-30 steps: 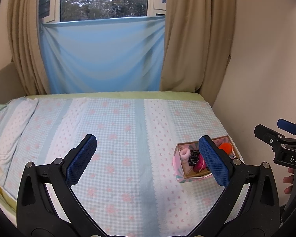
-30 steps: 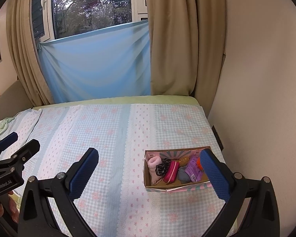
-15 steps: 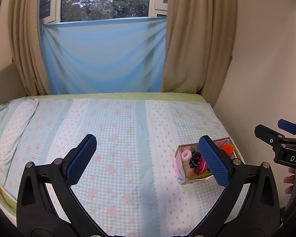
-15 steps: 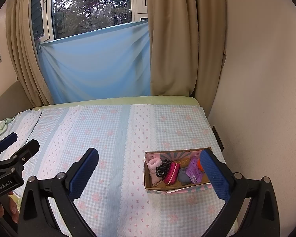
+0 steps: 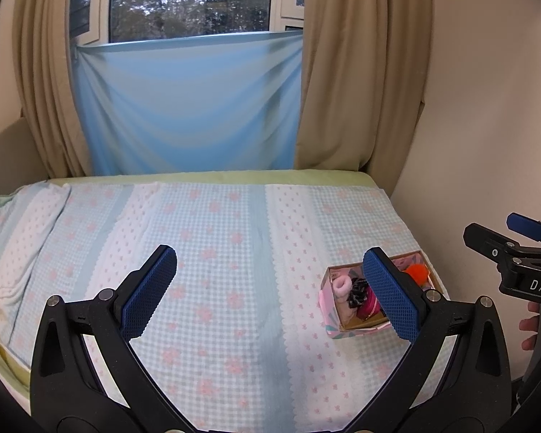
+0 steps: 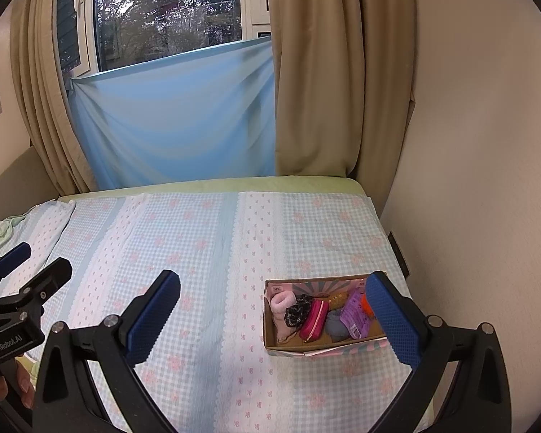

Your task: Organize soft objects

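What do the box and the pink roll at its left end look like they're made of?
The box: apparently thin cardboard, with plain brown inner walls and a printed pastel outside. The pink roll: seemingly fuzzy knit or fleece, matte with a soft nap, possibly a rolled sock; I can't tell for sure.

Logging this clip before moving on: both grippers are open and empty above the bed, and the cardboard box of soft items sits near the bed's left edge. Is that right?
Not quite. The cardboard box sits near the bed's right edge, by the wall, as the right wrist view shows. The rest holds: left gripper and right gripper are open and empty.
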Demonstrator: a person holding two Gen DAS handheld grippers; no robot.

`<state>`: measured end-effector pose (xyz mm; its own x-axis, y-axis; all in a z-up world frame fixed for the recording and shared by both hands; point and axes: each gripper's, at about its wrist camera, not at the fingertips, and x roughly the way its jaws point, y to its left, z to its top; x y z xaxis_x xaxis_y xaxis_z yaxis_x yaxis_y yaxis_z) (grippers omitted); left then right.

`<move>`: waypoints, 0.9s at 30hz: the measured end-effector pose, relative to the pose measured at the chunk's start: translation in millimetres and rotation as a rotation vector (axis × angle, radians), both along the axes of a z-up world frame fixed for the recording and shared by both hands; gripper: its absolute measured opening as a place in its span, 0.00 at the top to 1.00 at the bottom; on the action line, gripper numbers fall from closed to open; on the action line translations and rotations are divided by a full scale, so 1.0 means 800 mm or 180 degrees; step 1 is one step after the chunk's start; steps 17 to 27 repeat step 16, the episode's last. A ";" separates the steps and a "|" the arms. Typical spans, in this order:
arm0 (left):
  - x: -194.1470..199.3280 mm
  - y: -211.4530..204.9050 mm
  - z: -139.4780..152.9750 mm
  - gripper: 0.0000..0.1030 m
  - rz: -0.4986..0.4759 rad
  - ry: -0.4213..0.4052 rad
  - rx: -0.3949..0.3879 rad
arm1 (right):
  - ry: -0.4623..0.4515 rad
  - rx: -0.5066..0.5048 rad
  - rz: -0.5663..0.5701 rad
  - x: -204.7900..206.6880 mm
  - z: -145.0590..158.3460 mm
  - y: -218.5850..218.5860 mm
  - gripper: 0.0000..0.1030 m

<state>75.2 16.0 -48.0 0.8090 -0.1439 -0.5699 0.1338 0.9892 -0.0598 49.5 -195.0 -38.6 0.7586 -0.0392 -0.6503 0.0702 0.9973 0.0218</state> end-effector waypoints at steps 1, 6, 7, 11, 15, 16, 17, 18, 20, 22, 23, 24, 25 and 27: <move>0.001 0.000 0.000 0.00 0.0001 0.0005 -0.0001 | -0.0001 -0.0004 0.0001 0.002 0.001 0.000 0.01; 0.002 0.003 0.000 0.00 0.0035 -0.0024 -0.0046 | -0.0012 -0.0017 0.0002 0.006 0.001 0.004 0.01; 0.003 0.004 0.000 0.00 0.0061 -0.0038 -0.0036 | -0.0014 -0.0015 -0.0003 0.007 0.001 0.004 0.01; 0.003 0.000 0.002 0.00 0.0168 -0.0138 0.0026 | -0.0010 -0.0009 -0.0013 0.009 0.000 0.004 0.01; 0.004 -0.002 0.003 0.00 0.0204 -0.0255 0.0100 | 0.0008 -0.0004 -0.0008 0.014 -0.001 0.004 0.01; 0.005 -0.002 0.002 0.00 0.0201 -0.0264 0.0107 | 0.0013 -0.0001 -0.0009 0.016 -0.002 0.003 0.01; 0.005 -0.002 0.002 0.00 0.0201 -0.0264 0.0107 | 0.0013 -0.0001 -0.0009 0.016 -0.002 0.003 0.01; 0.005 -0.002 0.002 0.00 0.0201 -0.0264 0.0107 | 0.0013 -0.0001 -0.0009 0.016 -0.002 0.003 0.01; 0.005 -0.002 0.002 0.00 0.0201 -0.0264 0.0107 | 0.0013 -0.0001 -0.0009 0.016 -0.002 0.003 0.01; 0.005 -0.002 0.002 0.00 0.0201 -0.0264 0.0107 | 0.0013 -0.0001 -0.0009 0.016 -0.002 0.003 0.01; 0.005 -0.002 0.002 0.00 0.0201 -0.0264 0.0107 | 0.0013 -0.0001 -0.0009 0.016 -0.002 0.003 0.01; 0.005 -0.002 0.002 0.00 0.0201 -0.0264 0.0107 | 0.0013 -0.0001 -0.0009 0.016 -0.002 0.003 0.01; 0.005 -0.002 0.002 0.00 0.0201 -0.0264 0.0107 | 0.0013 -0.0001 -0.0009 0.016 -0.002 0.003 0.01; 0.005 -0.002 0.002 0.00 0.0201 -0.0264 0.0107 | 0.0013 -0.0001 -0.0009 0.016 -0.002 0.003 0.01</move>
